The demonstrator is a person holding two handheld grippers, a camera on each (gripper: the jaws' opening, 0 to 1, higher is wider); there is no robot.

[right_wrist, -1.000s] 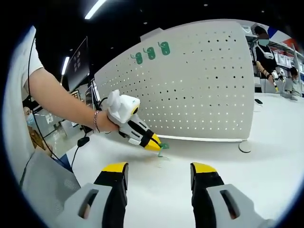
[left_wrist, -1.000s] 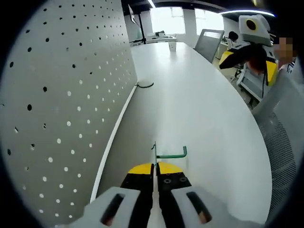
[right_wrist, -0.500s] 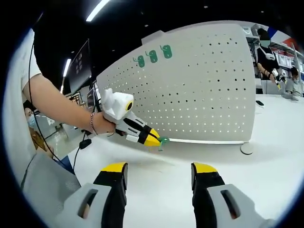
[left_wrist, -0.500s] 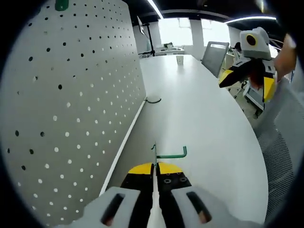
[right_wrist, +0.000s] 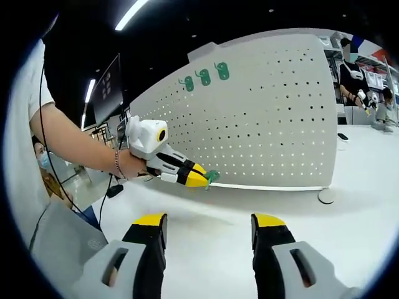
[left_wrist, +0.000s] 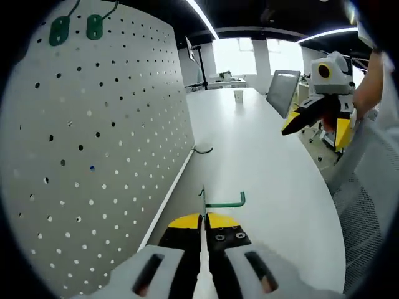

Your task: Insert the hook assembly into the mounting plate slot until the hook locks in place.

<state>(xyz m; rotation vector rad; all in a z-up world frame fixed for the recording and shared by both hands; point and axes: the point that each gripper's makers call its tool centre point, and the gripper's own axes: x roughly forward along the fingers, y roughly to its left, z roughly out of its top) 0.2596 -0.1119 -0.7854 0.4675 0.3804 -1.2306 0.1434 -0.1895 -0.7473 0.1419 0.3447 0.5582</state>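
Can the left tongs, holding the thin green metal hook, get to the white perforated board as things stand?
Probably yes. The left tongs, shut on the thin green metal hook, hang above the white table beside the white perforated board. Nothing lies between the hook and the board's holes.

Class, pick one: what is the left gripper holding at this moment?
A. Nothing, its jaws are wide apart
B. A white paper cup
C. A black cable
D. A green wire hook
D: the left gripper has its jaws shut on the green hook, which juts out beyond their yellow tips, near the white pegboard.
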